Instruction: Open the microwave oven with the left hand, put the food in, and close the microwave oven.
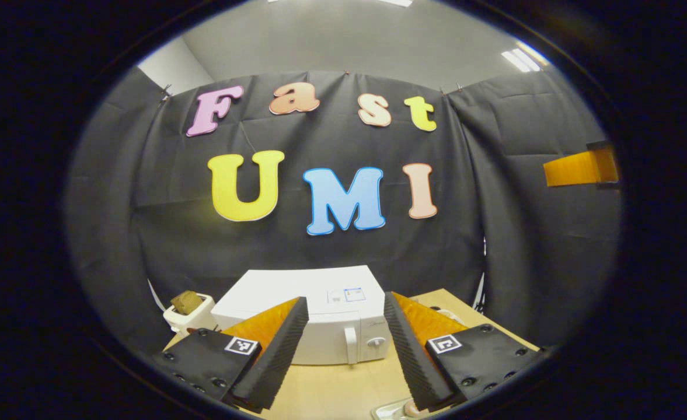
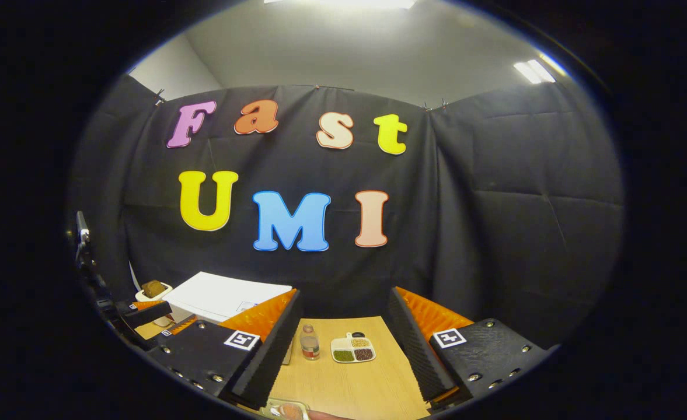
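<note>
Left gripper (image 1: 346, 350) fingers spread, microwave (image 1: 314, 315) door closed between and beyond them. Right gripper (image 2: 343, 344) fingers spread above the surface (image 2: 343, 385).

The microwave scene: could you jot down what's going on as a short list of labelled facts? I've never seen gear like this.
microwave: white, on the wooden table, door shut
handle: upright, on the door's right side, untouched
left gripper: open, held in front of the microwave, empty
right gripper: open, empty, over the table
divided dish: four compartments of grains or beans
small bottle: stands left of the dish
toaster: left of the microwave, bread in it
task stage: not begun
</note>
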Available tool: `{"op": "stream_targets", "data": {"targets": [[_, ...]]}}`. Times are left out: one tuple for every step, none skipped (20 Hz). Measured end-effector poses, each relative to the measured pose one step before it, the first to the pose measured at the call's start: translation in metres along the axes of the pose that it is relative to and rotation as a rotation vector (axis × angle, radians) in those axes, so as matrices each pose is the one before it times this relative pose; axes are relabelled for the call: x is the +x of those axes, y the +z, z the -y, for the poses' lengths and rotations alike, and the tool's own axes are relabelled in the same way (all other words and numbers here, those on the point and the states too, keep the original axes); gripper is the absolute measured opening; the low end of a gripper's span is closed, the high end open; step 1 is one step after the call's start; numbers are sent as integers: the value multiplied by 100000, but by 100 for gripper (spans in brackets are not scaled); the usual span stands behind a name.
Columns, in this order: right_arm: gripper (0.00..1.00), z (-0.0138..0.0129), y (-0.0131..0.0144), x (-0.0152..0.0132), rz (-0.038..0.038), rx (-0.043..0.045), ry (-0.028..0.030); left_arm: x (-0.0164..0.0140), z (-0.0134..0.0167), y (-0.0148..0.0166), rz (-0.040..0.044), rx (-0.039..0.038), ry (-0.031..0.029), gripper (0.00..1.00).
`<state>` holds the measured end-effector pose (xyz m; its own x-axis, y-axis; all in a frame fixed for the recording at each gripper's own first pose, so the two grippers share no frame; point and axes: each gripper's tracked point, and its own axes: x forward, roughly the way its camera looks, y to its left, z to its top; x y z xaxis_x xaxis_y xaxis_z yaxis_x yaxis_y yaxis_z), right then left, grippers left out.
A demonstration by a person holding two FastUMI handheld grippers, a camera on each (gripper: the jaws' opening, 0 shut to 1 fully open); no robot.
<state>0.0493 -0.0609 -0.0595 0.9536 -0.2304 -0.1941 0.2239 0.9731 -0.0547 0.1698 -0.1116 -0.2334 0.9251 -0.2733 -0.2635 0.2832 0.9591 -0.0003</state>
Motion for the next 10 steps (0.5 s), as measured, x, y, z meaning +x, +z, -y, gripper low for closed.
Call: {"op": "stream_targets", "data": {"targets": [[92, -40, -392, 326, -1385, -258, -1414, 954, 161, -1376, -1639, 356, -527, 89], [92, -3, -509, 250, -1340, -585, -1280, 1043, 207, -1335, -2680, 129, -798, 89], [92, 34, -357, 287, -1139, -978, -1464, 1063, 213, -1236, -2183, -58, -308, 89], [92, 220, -374, 316, -1196, -916, -1859, 965, 44, -863, -1794, -167, 156, 83], [92, 117, -415, 196, -1600, -625, -1223, 889, 291, -924, -1669, -456, -906, 80], [92, -52, -529, 179, -1451, -220, -664, 849, 275, -740, -1023, -430, -902, 76], [92, 54, -412, 110, -1569, -255, -1130, 905, 46, -749, -1191, -92, 62, 76], [92, 276, -505, 66, -1475, -213, -1386, 914, -13, -971, -1795, -1, 69, 78], [92, 181, -353, 33, -1148, -290, -1089, 978, -157, -1352, -1961, -32, 835, 79], [90, 69, -333, 182, -983, -206, -737, 982, -263, -1337, -3026, 184, 1275, 75]]}}
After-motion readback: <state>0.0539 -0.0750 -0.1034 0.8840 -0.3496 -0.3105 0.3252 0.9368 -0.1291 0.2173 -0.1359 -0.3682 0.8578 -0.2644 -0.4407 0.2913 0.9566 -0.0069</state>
